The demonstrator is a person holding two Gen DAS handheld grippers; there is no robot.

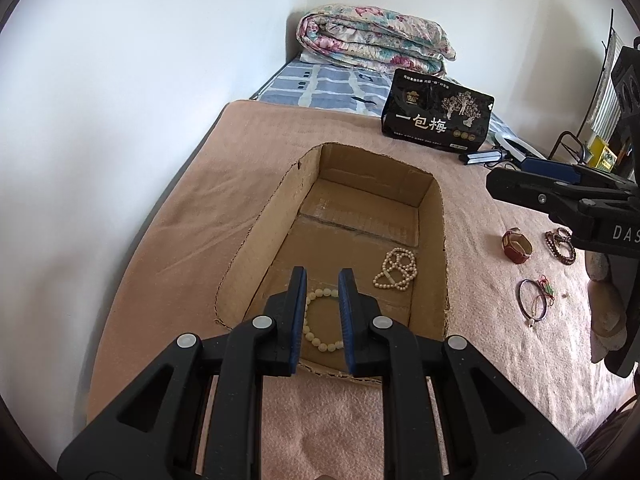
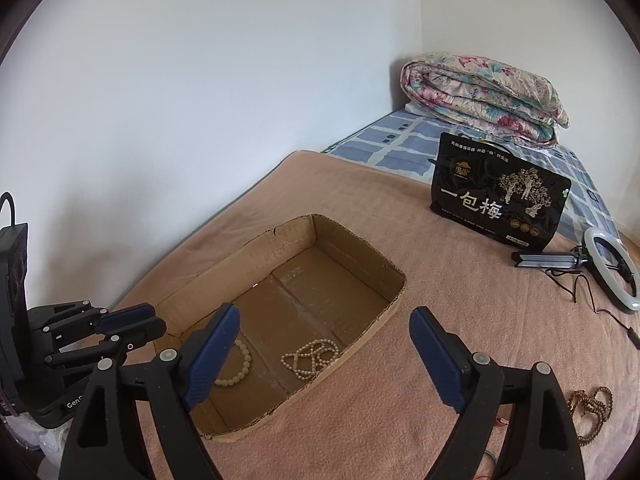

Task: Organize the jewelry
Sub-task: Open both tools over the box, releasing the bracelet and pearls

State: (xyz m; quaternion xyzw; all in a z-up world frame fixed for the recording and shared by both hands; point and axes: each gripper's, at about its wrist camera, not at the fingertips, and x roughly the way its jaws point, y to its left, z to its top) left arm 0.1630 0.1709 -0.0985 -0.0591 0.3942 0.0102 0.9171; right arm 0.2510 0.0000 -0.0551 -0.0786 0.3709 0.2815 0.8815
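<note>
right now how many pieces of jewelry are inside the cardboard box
2: a cream bead bracelet near the box's front end, and a pearl necklace bunched beside its right wall. None looks hidden.

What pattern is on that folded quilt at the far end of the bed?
The quilt has a pink and teal floral print, clearest in the right wrist view.

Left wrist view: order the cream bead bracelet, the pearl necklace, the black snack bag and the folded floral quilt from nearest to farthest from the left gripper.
1. Cream bead bracelet, in the cardboard box, right by the left gripper.
2. Pearl necklace, in the box, to the right.
3. Black snack bag, beyond the box.
4. Folded floral quilt, at the far wall.
</note>
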